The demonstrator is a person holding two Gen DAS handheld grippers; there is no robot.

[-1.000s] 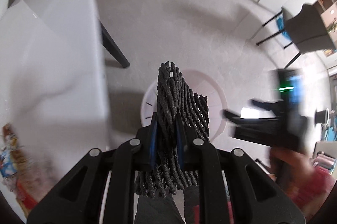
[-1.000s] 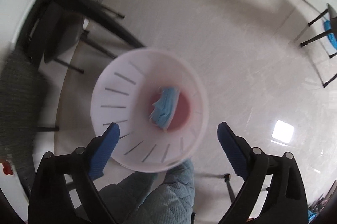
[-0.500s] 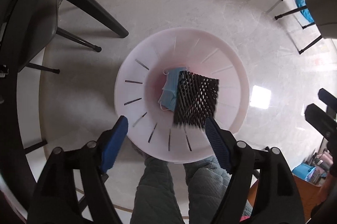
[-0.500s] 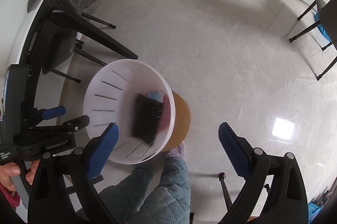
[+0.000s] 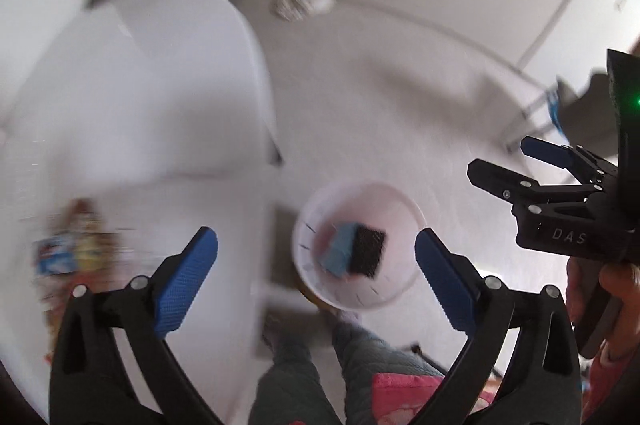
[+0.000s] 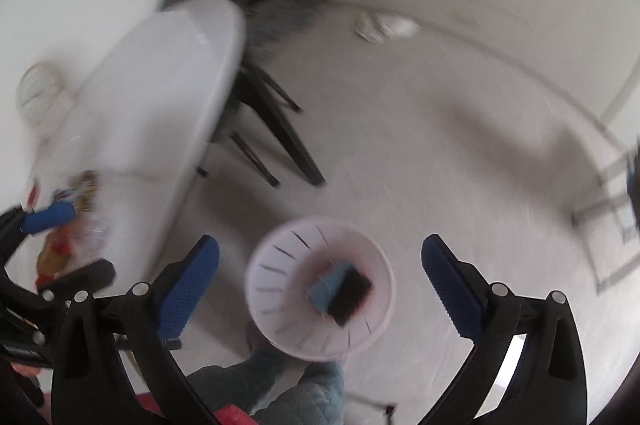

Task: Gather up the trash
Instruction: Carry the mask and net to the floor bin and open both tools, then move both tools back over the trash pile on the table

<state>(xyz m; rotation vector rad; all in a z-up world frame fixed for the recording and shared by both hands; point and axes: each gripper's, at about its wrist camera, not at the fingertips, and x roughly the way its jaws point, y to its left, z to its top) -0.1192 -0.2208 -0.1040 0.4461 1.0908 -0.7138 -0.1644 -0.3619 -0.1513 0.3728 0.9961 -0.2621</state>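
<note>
My left gripper (image 5: 316, 249) is spreading its jaws, nothing between them, above the white bin (image 5: 404, 213) where the black mesh net (image 5: 369, 251) is lying beside a blue mask (image 5: 338, 251). Only my right gripper's (image 6: 320, 257) view is showing black chair legs (image 6: 280, 133); its jaws are widening too, empty.

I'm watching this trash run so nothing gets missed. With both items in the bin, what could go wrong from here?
The black mesh lies tilted over the blue mask in the white bin; it may spring back. Wrappers near the table edge could get knocked off. Crumpled trash by the far wall is easily overlooked.
</note>
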